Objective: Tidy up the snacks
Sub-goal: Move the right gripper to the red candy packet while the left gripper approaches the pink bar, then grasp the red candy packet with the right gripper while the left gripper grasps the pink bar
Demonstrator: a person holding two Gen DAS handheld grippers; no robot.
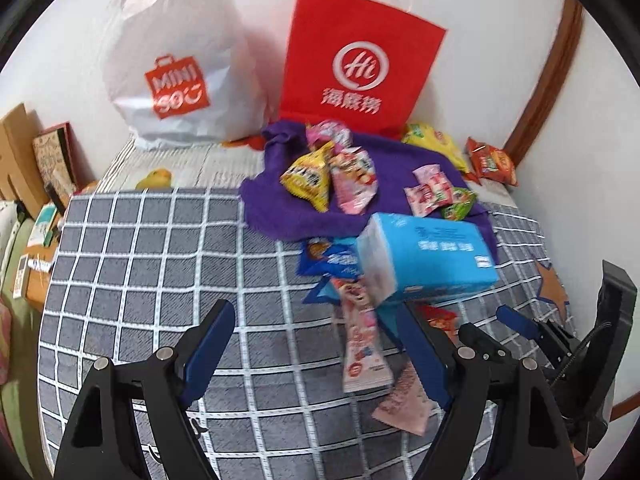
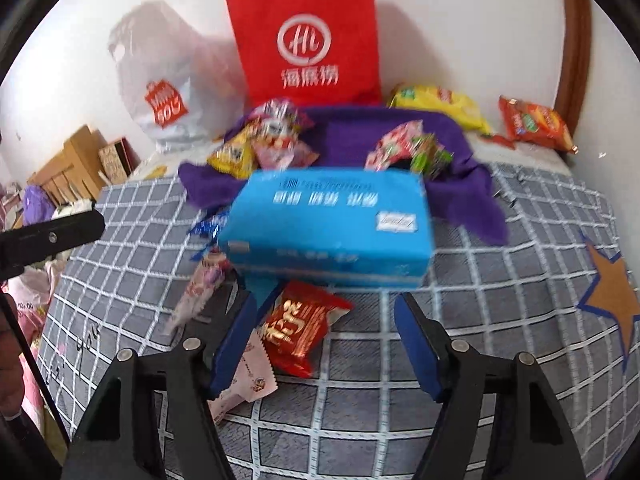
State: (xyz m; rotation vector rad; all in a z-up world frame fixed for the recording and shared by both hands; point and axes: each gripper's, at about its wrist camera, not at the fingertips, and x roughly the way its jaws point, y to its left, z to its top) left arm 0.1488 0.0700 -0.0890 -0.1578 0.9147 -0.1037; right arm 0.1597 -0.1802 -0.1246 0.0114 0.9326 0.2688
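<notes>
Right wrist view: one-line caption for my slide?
Open right gripper over red snack packet, blue tissue pack behind.

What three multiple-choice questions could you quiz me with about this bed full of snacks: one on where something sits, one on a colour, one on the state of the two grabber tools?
1. Where does the blue box sit?
A. On the near edge of the purple cloth, over some snack packets
B. Inside the red paper bag
C. On the wooden shelf at the left

2. What colour is the packet lying between the right gripper's fingers?
A. Green
B. Red with gold lettering
C. White

3. What state are the two grippers in?
A. Both clamped on the box
B. The left gripper holds a packet
C. Both open, gripping nothing

Answers: 1 A, the box overlaps the cloth's front edge and packets poke out beneath it. 2 B, the wrapper is red with gold characters. 3 C, both pairs of blue pads stand apart, pressing nothing.
</notes>
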